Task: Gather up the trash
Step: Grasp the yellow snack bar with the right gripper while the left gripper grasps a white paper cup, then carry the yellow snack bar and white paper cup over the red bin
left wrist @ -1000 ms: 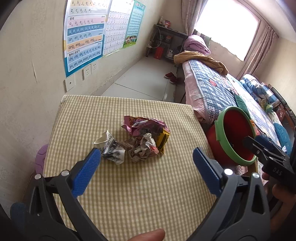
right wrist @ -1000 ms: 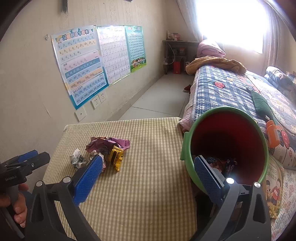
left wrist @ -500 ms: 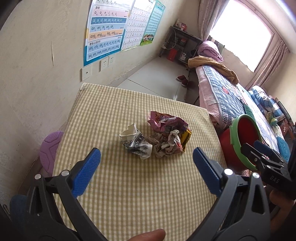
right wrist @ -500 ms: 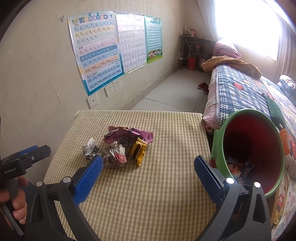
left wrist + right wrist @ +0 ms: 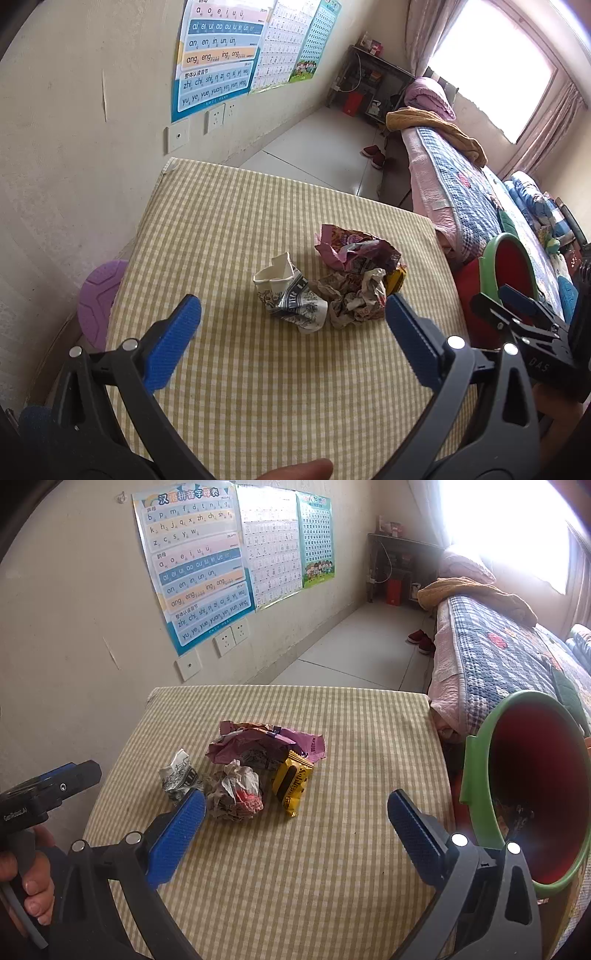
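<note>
A pile of trash lies mid-table: a crushed paper cup (image 5: 288, 291) (image 5: 179, 775), a crumpled paper ball (image 5: 354, 299) (image 5: 236, 790), a purple wrapper (image 5: 351, 247) (image 5: 266, 742) and a yellow snack packet (image 5: 293, 782). A red bin with a green rim (image 5: 532, 790) (image 5: 509, 266) is tilted at the table's right edge, trash inside. My left gripper (image 5: 291, 343) is open and empty, short of the cup. My right gripper (image 5: 295, 830) is open and empty, short of the pile.
The table has a yellow checked cloth (image 5: 240, 229) and stands against a wall with posters. A bed (image 5: 498, 646) runs along the right. A purple stool (image 5: 99, 295) stands left of the table. Red slippers (image 5: 419, 638) lie on the floor beyond.
Both grippers have pulled back and swung left, so the pile sits more central in both views. The bin has shifted to the right edge. Both stay open.
</note>
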### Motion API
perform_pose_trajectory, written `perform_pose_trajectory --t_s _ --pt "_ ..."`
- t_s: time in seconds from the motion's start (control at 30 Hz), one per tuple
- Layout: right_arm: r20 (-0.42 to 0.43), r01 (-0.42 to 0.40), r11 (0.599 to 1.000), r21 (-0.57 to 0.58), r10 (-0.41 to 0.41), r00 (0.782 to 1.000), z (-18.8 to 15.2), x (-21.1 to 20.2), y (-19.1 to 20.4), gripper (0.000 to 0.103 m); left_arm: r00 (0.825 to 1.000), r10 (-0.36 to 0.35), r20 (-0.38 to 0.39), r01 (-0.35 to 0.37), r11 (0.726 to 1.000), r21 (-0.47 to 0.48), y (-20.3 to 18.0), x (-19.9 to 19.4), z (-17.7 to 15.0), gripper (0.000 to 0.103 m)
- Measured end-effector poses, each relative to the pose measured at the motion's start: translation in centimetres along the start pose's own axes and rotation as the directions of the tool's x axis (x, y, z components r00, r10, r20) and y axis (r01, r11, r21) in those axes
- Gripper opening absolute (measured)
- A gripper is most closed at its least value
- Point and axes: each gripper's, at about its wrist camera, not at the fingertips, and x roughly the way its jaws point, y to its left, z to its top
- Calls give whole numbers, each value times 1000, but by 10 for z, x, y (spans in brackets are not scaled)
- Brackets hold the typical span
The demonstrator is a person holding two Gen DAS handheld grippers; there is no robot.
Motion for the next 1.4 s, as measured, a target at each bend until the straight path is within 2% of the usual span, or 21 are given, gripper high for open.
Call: perform_pose_trajectory --t_s 0.27,0.37,0.57,0.67,0.77,0.9,1.0,1.2,1.4 --pt "-68 -30 998 50 34 997 5 51 -9 96 998 -5 -69 5 1000 4 5 46 7 97" --pt "-94 -35 998 61 40 995 6 72 -9 92 994 -9 -111 9 1000 3 6 68 7 97" --pt "-146 -38 995 87 51 988 5 106 -12 85 986 -4 -164 4 1000 -4 9 98 6 87" --pt "-172 -41 994 105 59 983 3 119 -15 77 982 -6 -189 4 1000 -14 12 110 4 80" --pt "-193 -52 992 113 73 979 3 128 -17 61 976 -14 -218 10 1000 -21 13 120 2 66" --pt "-213 -64 992 113 87 973 2 134 -15 38 971 -21 -236 17 1000 -23 13 124 -2 45" --pt "-213 -68 992 107 90 973 1 132 -15 35 973 -17 -232 12 1000 -25 14 122 -4 32" --pt "-199 -69 992 102 89 976 1 121 -16 32 977 -25 -213 20 999 -26 15 111 -6 27" --pt "-163 -68 993 96 83 983 4 97 -19 32 984 -17 -175 14 1000 -18 11 89 -5 27"
